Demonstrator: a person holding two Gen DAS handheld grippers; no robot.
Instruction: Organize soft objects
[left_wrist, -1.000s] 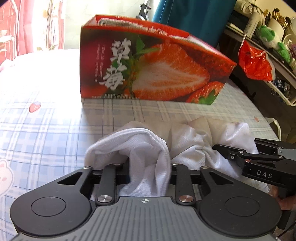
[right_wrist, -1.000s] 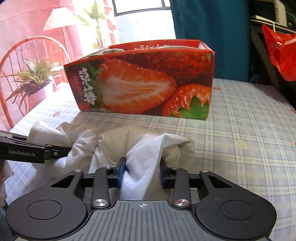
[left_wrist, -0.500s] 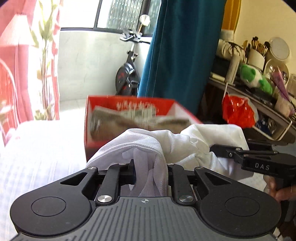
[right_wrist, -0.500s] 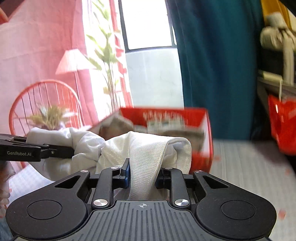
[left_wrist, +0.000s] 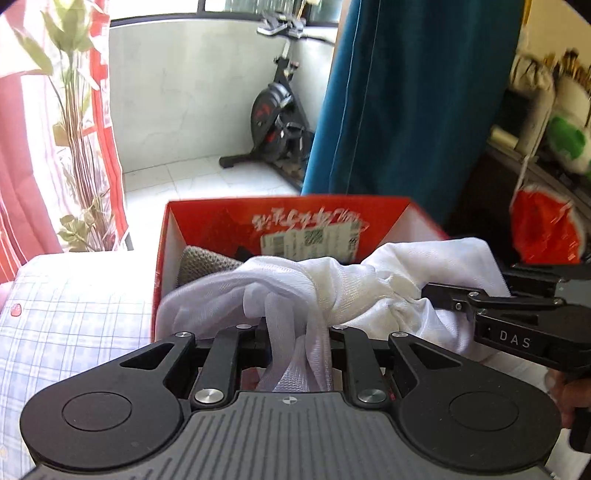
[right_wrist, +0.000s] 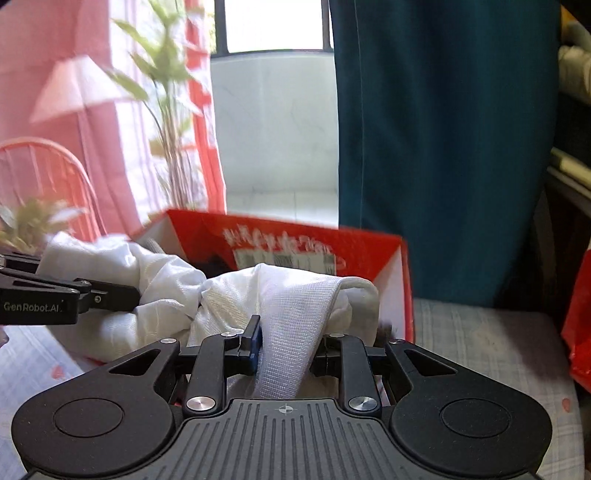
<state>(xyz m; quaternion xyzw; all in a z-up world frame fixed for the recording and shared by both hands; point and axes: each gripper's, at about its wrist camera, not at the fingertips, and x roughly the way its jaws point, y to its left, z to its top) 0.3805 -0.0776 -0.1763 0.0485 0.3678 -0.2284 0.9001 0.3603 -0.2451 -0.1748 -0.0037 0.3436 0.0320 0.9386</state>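
Lifted off the bed, white cloth (left_wrist: 295, 284) now hangs over red box (left_wrist: 207, 218).

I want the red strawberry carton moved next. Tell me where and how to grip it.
Grip the red strawberry carton by its thin upright side wall at the open top rim, coming from above, one finger inside and one outside. The bare left end looks best; the bunched white mesh cloth hangs over the near side.

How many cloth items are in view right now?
2: the white cloth held between both grippers above the red box, and a grey knit piece inside it. More may be hidden.
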